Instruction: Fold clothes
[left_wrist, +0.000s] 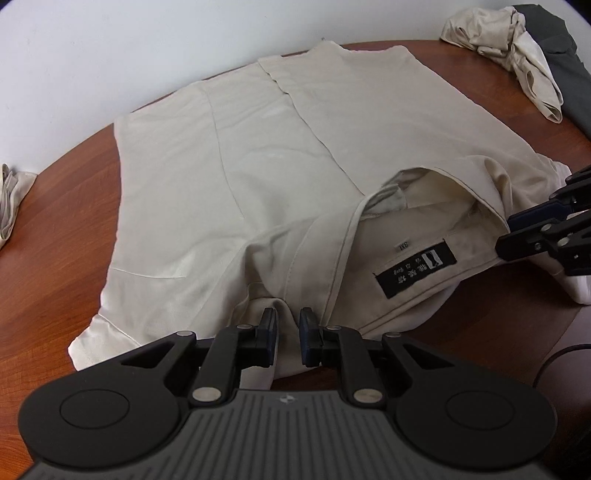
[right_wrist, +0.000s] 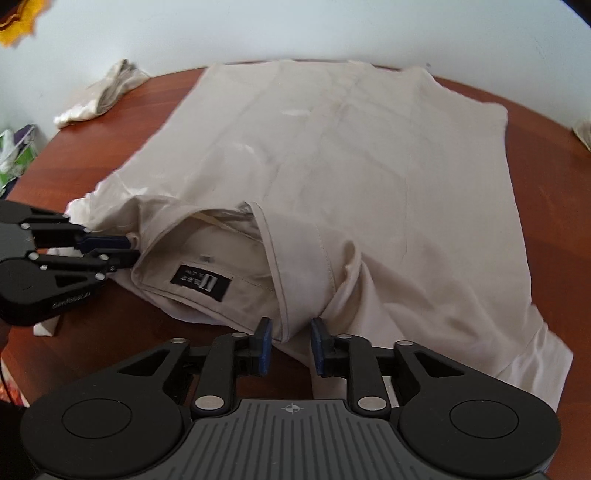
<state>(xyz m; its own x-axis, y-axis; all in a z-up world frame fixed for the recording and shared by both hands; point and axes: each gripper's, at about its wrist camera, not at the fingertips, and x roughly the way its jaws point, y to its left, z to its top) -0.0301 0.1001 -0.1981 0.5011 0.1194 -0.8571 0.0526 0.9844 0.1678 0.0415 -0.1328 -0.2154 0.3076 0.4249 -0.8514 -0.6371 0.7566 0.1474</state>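
Shirt lies spread flat on the round wooden counter, collar end toward me and the black neck label facing up. My left gripper sits at the near shoulder edge with a ridge of cloth rising between its pads; the jaws look only narrowly parted, and I cannot tell for certain whether they pinch the fabric or merely straddle it. My right gripper is at the opposite shoulder, jaws a little wider, straddling a seam fold without clearly pressing on it.

Judging from this, I am at the start of a lengthwise fold, taking both shoulders. To do it well I would close both grippers on matching points, each just outside the collar, so the shirt lifts level. I would catch both layers, not just the top one, and keep the cloth taut between my hands before carrying it toward the far hem.

Crumpled garments lie well apart near the counter's edge and should not interfere.
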